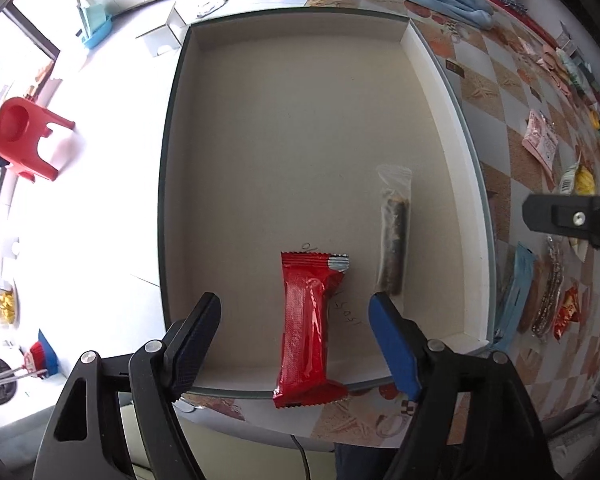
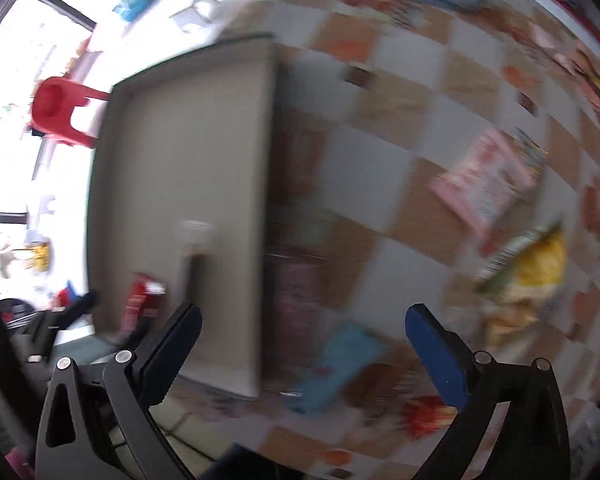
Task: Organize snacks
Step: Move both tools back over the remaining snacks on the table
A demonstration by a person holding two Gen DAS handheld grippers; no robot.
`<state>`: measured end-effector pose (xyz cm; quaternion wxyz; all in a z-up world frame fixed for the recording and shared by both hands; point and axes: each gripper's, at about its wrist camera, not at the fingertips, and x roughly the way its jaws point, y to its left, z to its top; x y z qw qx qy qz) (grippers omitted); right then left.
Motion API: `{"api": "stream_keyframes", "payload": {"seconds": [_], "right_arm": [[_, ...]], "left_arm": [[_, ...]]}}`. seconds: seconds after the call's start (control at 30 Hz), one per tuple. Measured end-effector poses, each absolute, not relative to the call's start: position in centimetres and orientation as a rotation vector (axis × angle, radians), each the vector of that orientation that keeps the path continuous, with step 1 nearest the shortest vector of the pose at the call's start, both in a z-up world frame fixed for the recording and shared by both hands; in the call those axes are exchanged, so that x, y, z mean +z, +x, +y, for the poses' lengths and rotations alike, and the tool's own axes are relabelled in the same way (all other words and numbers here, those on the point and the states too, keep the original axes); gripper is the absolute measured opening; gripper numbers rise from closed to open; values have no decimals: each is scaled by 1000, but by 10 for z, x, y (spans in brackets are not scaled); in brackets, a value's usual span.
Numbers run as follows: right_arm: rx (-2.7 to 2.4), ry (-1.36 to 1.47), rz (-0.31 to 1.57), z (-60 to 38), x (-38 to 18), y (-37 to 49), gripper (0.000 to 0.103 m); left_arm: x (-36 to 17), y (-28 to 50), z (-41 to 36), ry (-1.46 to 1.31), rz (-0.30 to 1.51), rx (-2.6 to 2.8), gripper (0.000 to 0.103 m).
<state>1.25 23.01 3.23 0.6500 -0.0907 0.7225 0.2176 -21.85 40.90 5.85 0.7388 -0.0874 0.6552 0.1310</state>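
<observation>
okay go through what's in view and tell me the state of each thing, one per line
Left gripper: open, red snack bar between its fingers, untouched.
Right gripper: open, nothing held.
Red snack bar: lying flat in the box, near end overhanging the edge.
Clear-wrapped dark snack: lying flat in the box.
Box: open-topped, holding two snacks.
Blue packet: on the table, outside the box.

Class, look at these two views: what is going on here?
A person with a two-finger tool in each hand is sorting snacks into a shallow box. The left tool hangs open over a red snack bar whose end overhangs the box edge; a dark snack stick lies beside it. The right tool, open and empty, is over a blue packet on the checkered tablecloth.
</observation>
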Motion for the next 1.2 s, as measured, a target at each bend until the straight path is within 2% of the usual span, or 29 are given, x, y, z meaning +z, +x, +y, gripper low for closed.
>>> {"api": "stream_keyframes", "payload": {"seconds": [0.17, 0.6, 0.97, 1.2], "right_arm": [[389, -221, 1698, 215, 10, 21, 103], [366, -343, 1725, 265, -42, 39, 103], [129, -170, 1786, 161, -43, 85, 103], [120, -103, 1813, 125, -26, 95, 103]], "left_arm": [[56, -225, 411, -207, 1460, 283, 80], [62, -248, 385, -178, 1503, 251, 80], [61, -224, 357, -116, 1516, 226, 80], [43, -192, 314, 117, 1588, 146, 87]]}}
